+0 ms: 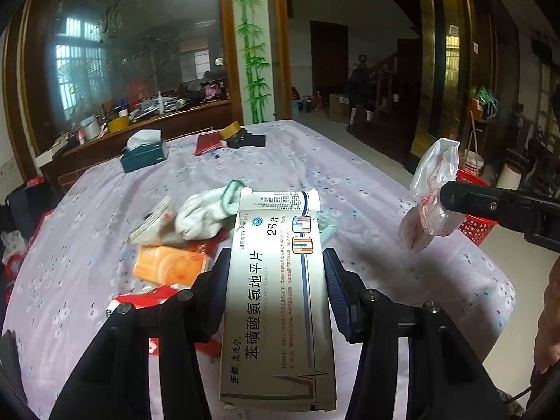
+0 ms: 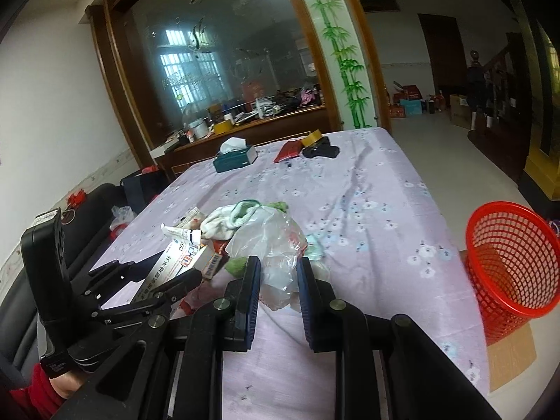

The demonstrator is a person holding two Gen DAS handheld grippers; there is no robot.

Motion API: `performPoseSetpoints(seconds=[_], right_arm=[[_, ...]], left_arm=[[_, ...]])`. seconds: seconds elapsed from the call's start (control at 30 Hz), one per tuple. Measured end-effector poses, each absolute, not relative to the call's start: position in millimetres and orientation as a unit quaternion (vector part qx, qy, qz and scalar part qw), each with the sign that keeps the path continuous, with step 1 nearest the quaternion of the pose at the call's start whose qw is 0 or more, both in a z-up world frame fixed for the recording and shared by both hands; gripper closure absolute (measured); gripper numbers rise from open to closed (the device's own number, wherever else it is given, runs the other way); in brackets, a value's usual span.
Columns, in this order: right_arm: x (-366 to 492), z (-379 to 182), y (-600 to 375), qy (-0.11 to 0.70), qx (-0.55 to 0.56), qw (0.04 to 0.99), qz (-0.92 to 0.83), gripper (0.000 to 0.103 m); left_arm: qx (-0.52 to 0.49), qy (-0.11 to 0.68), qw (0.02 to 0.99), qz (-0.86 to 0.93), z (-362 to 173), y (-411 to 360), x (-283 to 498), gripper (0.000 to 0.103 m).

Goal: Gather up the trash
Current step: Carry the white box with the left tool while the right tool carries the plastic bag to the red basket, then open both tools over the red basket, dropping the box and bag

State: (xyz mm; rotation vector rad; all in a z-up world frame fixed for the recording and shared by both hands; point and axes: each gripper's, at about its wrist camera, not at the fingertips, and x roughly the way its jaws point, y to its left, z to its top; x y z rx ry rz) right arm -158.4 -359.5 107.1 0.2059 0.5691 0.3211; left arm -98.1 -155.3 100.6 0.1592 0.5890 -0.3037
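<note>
The medicine box (image 1: 280,301) stood lengthwise at the lower centre of the left wrist view, pinched by its long sides in the left gripper (image 1: 276,262) and lifted off the lilac tablecloth (image 1: 315,161). The crumpled clear plastic bag (image 2: 276,248) sat in the middle of the right wrist view, squeezed between the nearly closed jaws of the right gripper (image 2: 278,266); in the left wrist view it hung at the right edge, clear of the table. The red mesh basket (image 2: 511,262) waited at the right of that view, beside the table's edge, and what showed of its inside looked empty, so nothing seemed binned yet. Still left on the cloth behind, at mid-frame, were a white sock (image 1: 206,215), an orange packet (image 1: 168,266) and red wrappers (image 1: 147,299).
</note>
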Motion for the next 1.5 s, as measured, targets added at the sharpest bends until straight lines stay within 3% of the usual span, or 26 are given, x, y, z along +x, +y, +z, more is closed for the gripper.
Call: performPoseSetpoints(seconds=[0.37,0.7,1.1,1.23,1.5], right_arm=[[-164.0,114.1,-420.5,0.261,0.139,0.947,0.124,0.08],[-172.7,132.9,-549.3,0.23,0.185,0.955,-0.009,0.08],[-137.8,91.5,-649.5,0.279,0.241,0.927,-0.068,0.078],[-130.4,82.8,-658.6,0.292,0.234,0.924,-0.073,0.071],[-140.8,89.9,-645.2,0.277,0.226,0.931,-0.073,0.066]], left_arm=[[0.097,0.292,0.93,-0.2,110.7,-213.5,-85.2,0.054],[0.085,0.302,0.887,-0.338,137.6,-332.0,-53.9,0.053],[0.047,0.357,0.842,-0.402,107.9,-464.4,7.9,0.053],[0.035,0.37,0.84,-0.396,95.1,-466.8,21.7,0.039],[0.025,0.362,0.849,-0.384,104.6,-432.3,9.6,0.036]])
